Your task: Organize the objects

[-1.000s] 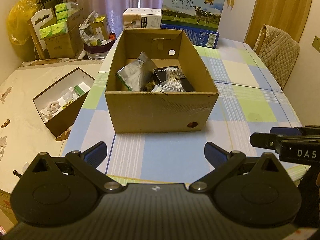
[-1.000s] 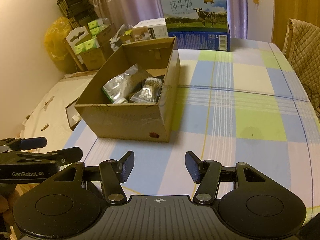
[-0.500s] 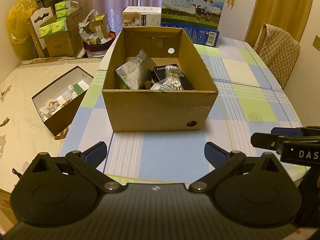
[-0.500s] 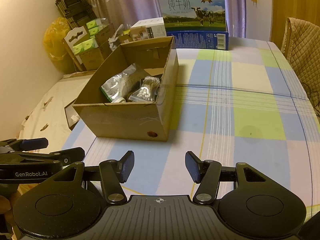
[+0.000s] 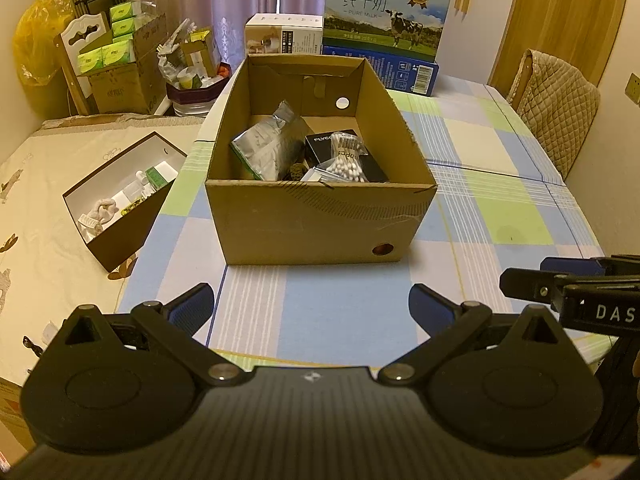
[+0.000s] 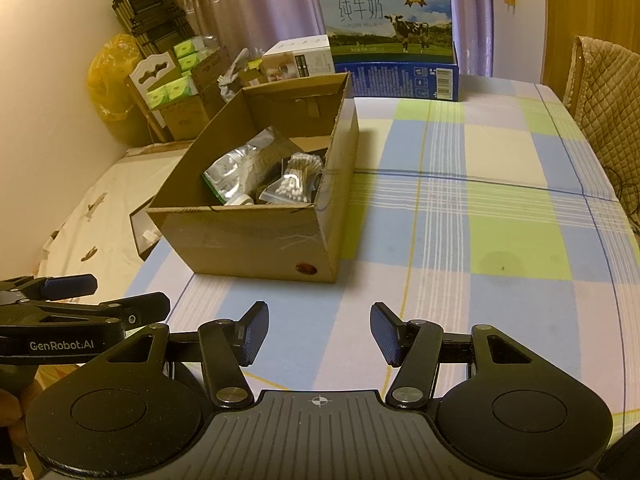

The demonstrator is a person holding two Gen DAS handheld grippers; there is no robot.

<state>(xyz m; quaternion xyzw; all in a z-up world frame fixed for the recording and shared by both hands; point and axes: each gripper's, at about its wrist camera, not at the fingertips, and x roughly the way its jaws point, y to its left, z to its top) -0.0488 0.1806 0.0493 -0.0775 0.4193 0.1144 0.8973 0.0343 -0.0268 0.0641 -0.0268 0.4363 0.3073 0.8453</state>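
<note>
An open cardboard box [image 5: 320, 224] [image 6: 248, 236] stands on the checked tablecloth. Inside lie a silver foil pouch [image 5: 264, 148] [image 6: 240, 168], a bag of cotton swabs [image 5: 346, 158] [image 6: 298, 182] and a black box [image 5: 324, 140]. My left gripper [image 5: 312, 308] hovers in front of the box, open and empty. My right gripper [image 6: 319, 332] is open too, nothing between its fingers, to the right front of the box. Each gripper shows at the edge of the other's view.
A milk carton case [image 5: 386, 28] [image 6: 394, 36] and a small white box [image 5: 284, 34] stand behind the cardboard box. Left of the table a dark open box [image 5: 120, 196] lies on a cream surface. A quilted chair [image 5: 556, 108] stands at the right.
Both views have drawn slightly back from the cardboard box. Both grippers stay open and empty; the box's contents have not moved.
</note>
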